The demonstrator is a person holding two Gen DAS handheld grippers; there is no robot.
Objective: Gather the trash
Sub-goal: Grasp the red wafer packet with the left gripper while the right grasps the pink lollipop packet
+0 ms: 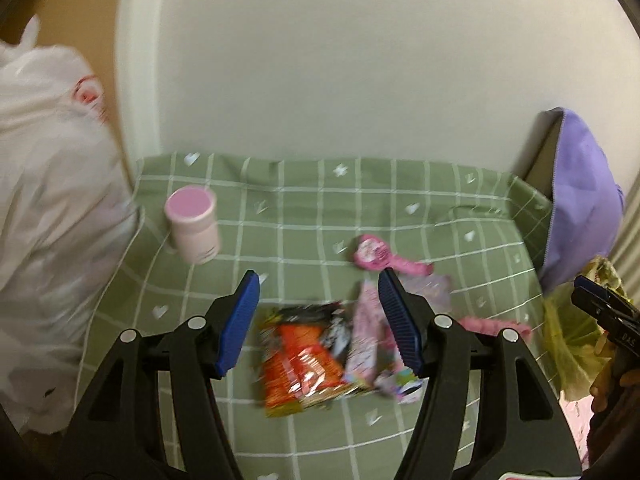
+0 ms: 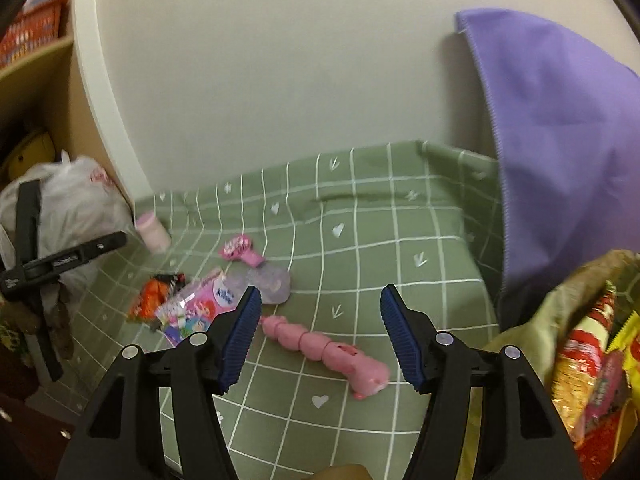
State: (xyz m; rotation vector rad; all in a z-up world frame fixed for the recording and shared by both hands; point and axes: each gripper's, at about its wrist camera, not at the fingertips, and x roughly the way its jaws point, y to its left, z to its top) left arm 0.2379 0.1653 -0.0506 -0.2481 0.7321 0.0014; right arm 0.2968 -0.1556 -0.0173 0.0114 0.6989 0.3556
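Observation:
An orange and black snack wrapper (image 1: 302, 364) and a pink tissue pack (image 1: 365, 344) lie on the green checked cloth (image 1: 304, 208). My left gripper (image 1: 320, 320) is open just above them, its blue pads either side. My right gripper (image 2: 318, 334) is open and empty over a pink jointed toy (image 2: 324, 346). The wrapper (image 2: 154, 294) and the tissue pack (image 2: 200, 306) show at the left of the right wrist view. A yellow-green bag (image 2: 532, 320) with several wrappers inside sits at the right; it also shows in the left wrist view (image 1: 568, 344).
A pink-lidded jar (image 1: 194, 228) stands at the cloth's back left. A small pink fan toy (image 1: 370, 258) and a clear pouch (image 2: 266, 280) lie mid-cloth. A white plastic bag (image 1: 48, 208) hangs at the left, a purple cloth (image 2: 560, 140) at the right. A white wall (image 1: 340, 60) is behind.

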